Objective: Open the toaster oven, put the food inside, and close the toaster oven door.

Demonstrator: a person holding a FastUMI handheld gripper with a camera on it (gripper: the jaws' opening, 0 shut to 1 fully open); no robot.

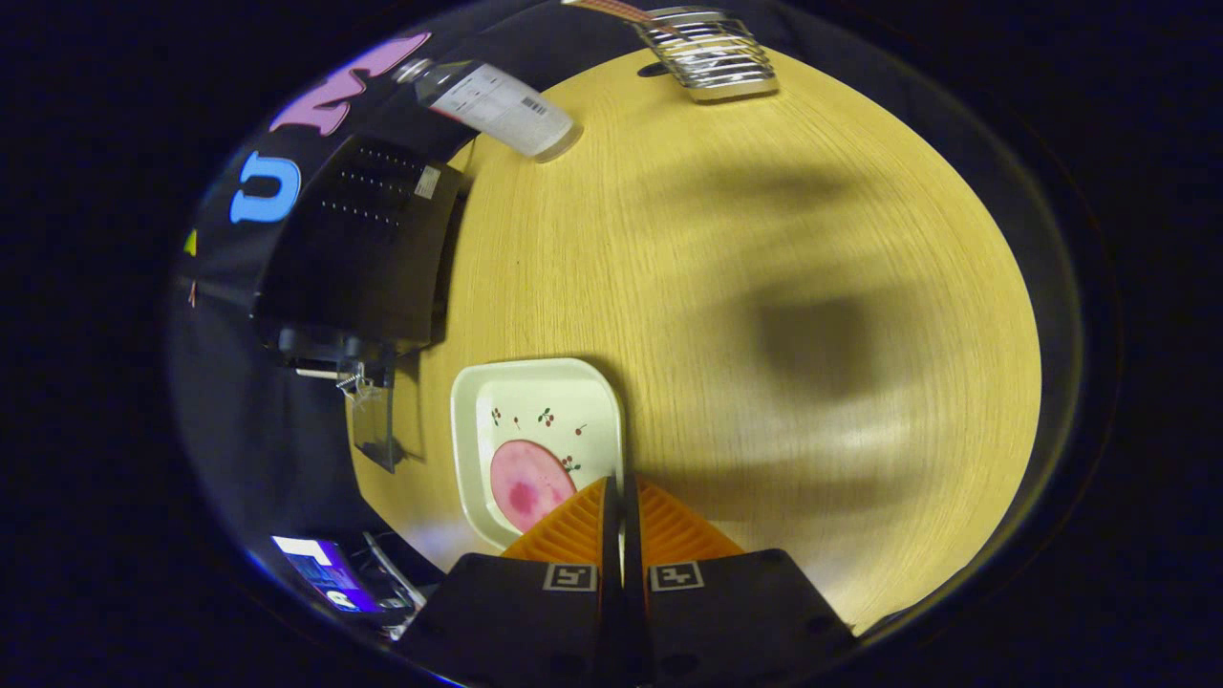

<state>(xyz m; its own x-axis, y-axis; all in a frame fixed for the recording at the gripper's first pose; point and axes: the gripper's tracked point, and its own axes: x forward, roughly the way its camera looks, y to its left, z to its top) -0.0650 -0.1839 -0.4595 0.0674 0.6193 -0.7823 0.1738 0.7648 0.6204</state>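
Note:
A black toaster oven [368, 253] stands at the left side of the round wooden table [764, 287], seen from above. Its glass door [375, 420] hangs open at the front. A cream square plate [535, 401] with small cherry prints lies just ahead of my fingers and to their left. On it rests a round pink slice of food [527, 484], right beside my left fingertip. My gripper [621, 483] is shut, the two fingers pressed together with nothing between them, hovering above the plate's right rim.
A clear plastic bottle [497, 105] with a white label stands beyond the oven. A metal wire rack [707, 53] sits at the far edge of the table. A lit screen [325, 573] shows low on the left, off the table.

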